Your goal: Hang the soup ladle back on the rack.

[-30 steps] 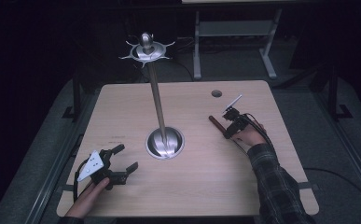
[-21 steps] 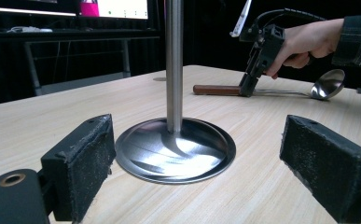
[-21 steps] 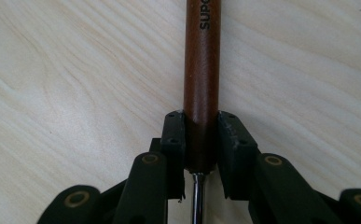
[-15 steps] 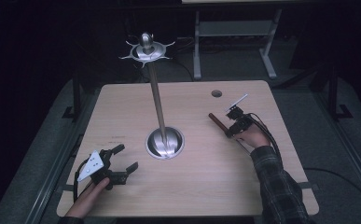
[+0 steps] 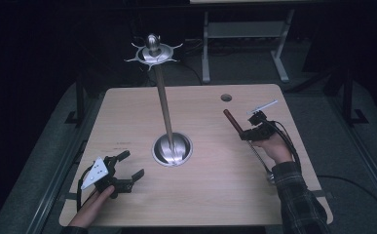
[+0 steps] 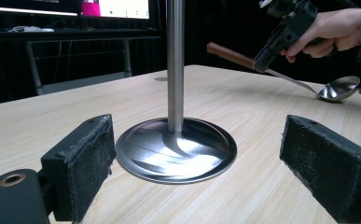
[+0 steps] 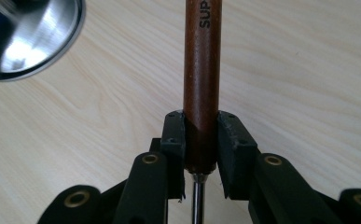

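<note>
Ladle sat clamped by its brown wooden handle in right hand-held gripper, jaws shut tight on it (bowl rested on bench behind that hand-held gripper, handle end raised ahead of it). Left hand-held gripper lay wide open, holding nothing, steel stand base just ahead between its jaws.

Glossy metal ladle with smooth brown wooden handle; matt wood table.
</note>
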Demonstrator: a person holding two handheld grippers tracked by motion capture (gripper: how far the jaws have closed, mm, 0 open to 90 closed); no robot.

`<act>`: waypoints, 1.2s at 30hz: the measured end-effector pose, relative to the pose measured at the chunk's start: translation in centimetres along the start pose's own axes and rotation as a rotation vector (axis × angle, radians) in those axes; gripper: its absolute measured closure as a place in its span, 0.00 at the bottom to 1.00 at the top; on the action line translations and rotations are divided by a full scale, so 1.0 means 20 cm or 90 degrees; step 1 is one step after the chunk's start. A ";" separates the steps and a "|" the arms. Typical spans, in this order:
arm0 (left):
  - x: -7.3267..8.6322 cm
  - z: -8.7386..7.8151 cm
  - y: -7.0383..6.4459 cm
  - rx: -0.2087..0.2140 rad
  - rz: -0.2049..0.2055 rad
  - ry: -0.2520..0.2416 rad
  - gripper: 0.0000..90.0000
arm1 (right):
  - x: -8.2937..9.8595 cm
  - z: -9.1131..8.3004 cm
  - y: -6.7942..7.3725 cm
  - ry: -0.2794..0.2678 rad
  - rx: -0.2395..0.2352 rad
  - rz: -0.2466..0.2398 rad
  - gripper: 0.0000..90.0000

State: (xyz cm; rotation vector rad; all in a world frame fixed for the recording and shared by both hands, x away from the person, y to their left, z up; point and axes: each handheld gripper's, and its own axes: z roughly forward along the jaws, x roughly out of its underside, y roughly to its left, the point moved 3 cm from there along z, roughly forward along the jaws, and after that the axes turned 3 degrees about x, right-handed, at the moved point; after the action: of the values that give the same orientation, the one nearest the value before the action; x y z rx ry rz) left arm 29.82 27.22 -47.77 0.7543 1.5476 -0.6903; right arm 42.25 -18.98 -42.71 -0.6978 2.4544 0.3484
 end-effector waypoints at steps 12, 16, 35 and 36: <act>0.00 0.00 0.00 -0.001 0.002 0.000 0.11 | 0.00 -0.22 0.09 -0.118 -0.015 -0.006 0.82; 0.00 0.00 0.00 -0.001 0.001 0.000 0.11 | 0.02 -0.25 0.10 -0.162 -0.026 -0.005 0.82; 0.00 0.00 0.00 -0.001 0.001 0.000 0.11 | 0.03 -0.41 0.22 -0.291 -0.065 -0.034 0.82; 0.00 0.00 0.00 -0.001 -0.001 0.000 0.11 | 0.03 -0.42 0.23 -0.293 -0.066 -0.039 0.82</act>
State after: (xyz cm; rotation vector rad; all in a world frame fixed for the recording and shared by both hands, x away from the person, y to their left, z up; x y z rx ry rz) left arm 29.79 27.17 -47.78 0.7517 1.5490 -0.6908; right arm 35.66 -18.50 -35.83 -0.6497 1.9866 0.5500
